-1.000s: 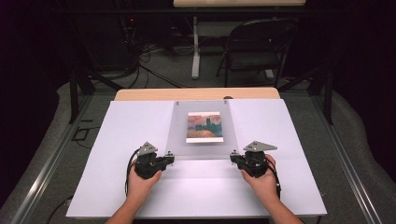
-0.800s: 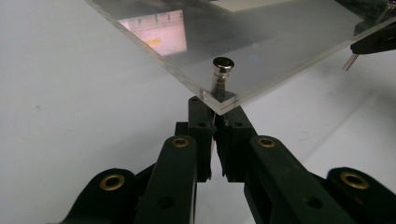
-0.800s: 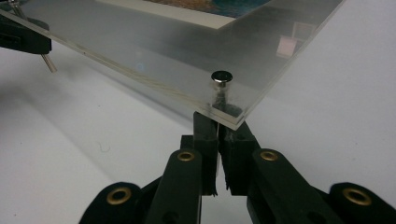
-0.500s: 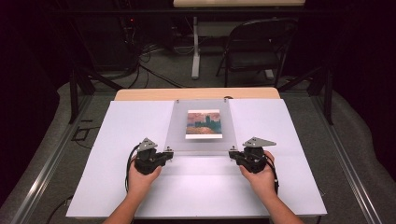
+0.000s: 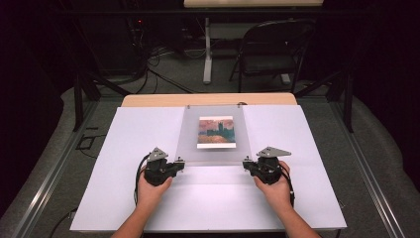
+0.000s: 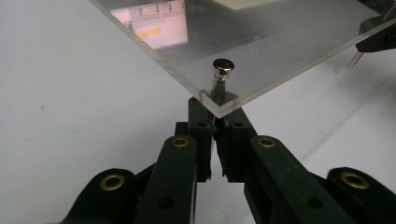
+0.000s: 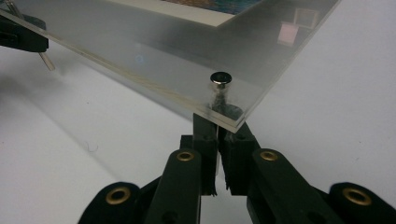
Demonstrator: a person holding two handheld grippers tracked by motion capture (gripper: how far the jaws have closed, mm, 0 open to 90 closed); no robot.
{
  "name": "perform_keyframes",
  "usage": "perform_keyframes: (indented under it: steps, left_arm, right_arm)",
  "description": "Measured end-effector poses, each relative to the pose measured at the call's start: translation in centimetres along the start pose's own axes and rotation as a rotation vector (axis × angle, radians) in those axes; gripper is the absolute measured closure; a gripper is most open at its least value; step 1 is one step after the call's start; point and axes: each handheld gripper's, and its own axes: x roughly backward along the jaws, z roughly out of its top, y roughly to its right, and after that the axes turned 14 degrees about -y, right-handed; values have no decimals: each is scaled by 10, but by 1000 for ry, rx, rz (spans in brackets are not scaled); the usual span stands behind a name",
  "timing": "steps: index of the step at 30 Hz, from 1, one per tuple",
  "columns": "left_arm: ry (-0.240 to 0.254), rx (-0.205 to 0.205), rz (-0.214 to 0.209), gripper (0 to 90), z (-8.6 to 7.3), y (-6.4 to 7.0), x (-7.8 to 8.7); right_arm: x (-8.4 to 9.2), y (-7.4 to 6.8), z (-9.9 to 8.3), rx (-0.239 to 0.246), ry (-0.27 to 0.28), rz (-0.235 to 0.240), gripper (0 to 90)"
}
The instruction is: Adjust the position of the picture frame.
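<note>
Both grippers pinching the near corners of the clear panel

High view: the acrylic panel (image 5: 214,134) with a painting print (image 5: 216,132) sits mid-table, running to the far edge; left gripper (image 5: 179,163) and right gripper (image 5: 246,164) are at its near corners. Left gripper view: jaws closed tight under the corner by a metal stud (image 6: 223,68). Right gripper view: same deal, jaws clamped at its stud (image 7: 220,80).

left gripper (image 5: 179,164): my body black, grey three-cornered plate on top, black cable trailing from it | right gripper (image 5: 246,164): same black build, same grey plate, black cable | my jaws: black, flat-sided links, brass-ringed holes at the pivots | my forearms: bare, no sleeves
</note>
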Motion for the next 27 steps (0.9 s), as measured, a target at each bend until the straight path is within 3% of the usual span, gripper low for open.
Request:
perform_keyframes:
  steps: [8,27]
  left_arm:
    - [-8,15,9,848,-1,-3,-5]
    - [-11,2,9,847,-3,-2,-11]
  right_arm:
    - [-6,-1,-1,4,-15,-8,856]
    - [-11,3,-6,-3,-17,-14,855]
